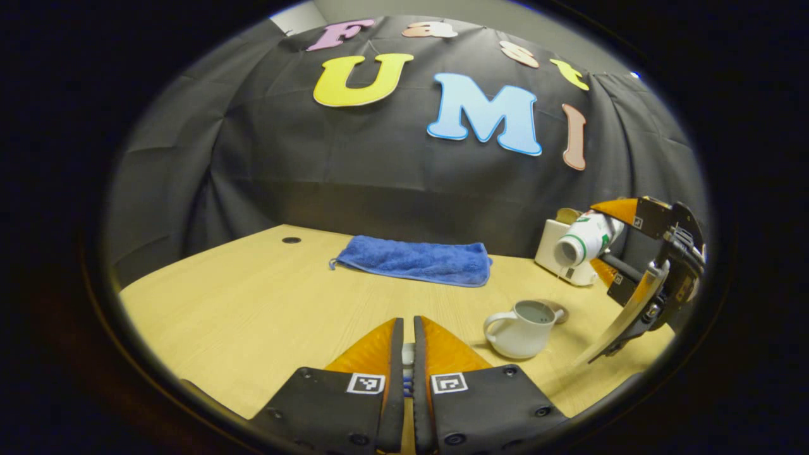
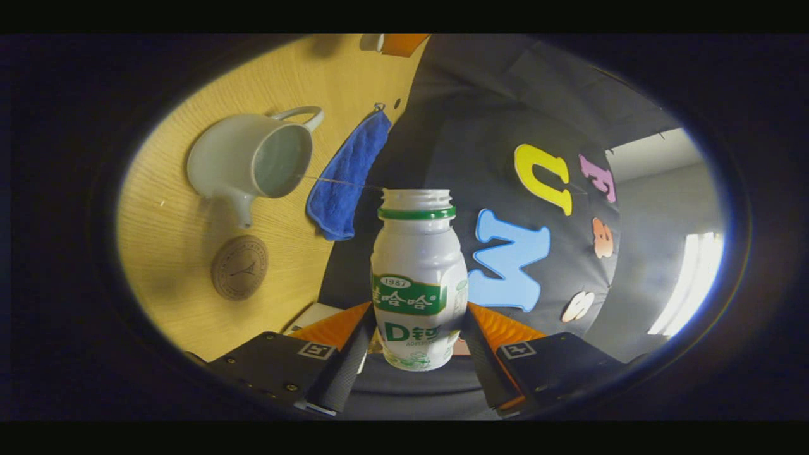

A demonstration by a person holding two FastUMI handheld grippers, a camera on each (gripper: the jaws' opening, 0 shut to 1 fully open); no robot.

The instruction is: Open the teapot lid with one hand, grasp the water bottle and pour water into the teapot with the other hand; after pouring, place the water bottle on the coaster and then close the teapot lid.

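A: Where is the water bottle point(image 2: 417, 278) right now?

B: In the right gripper point(image 2: 417, 328), with one finger pressed on each side of its lower body. It is a small white bottle with a green band under an open, capless mouth. In the left gripper view the same bottle point(image 1: 584, 239) is tipped nearly level, mouth pointing left and a little down, held up at the right above the table.

A: And the teapot?

B: The white teapot point(image 1: 521, 328) stands on the light wooden table point(image 1: 253, 316), lid off, its handle to the left in the left gripper view. In the right gripper view its open top point(image 2: 278, 161) faces the camera, and a thin thread of water runs from the bottle's mouth toward it.

A: The coaster?

B: A round brown coaster point(image 2: 239, 266) lies flat on the table just past the teapot's spout, bare.

A: What about the left gripper?

B: The left gripper point(image 1: 407, 341) has its jaws nearly together around something small and pale; I cannot tell what it is.

A: Anything else on the table?

B: A folded blue towel point(image 1: 414, 259) lies at the far side, and a white box point(image 1: 559, 256) stands to the far right behind the bottle.
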